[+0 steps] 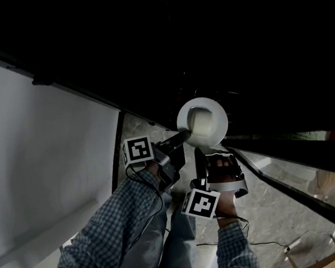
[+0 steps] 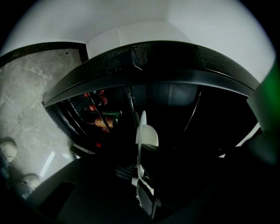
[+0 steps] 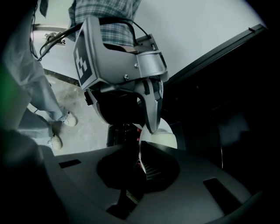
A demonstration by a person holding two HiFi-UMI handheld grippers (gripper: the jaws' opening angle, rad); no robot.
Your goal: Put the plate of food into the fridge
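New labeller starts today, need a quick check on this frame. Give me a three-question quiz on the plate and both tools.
1. True or false: the white plate is empty.
2. Left tool and right tool: which grips the plate's rim? A left only; B right only; C both.
3. Short answer: in the left gripper view, on which side of the plate is the stocked fridge rack?

Key
1. False: pale food sits on it.
2. C.
3. Left.
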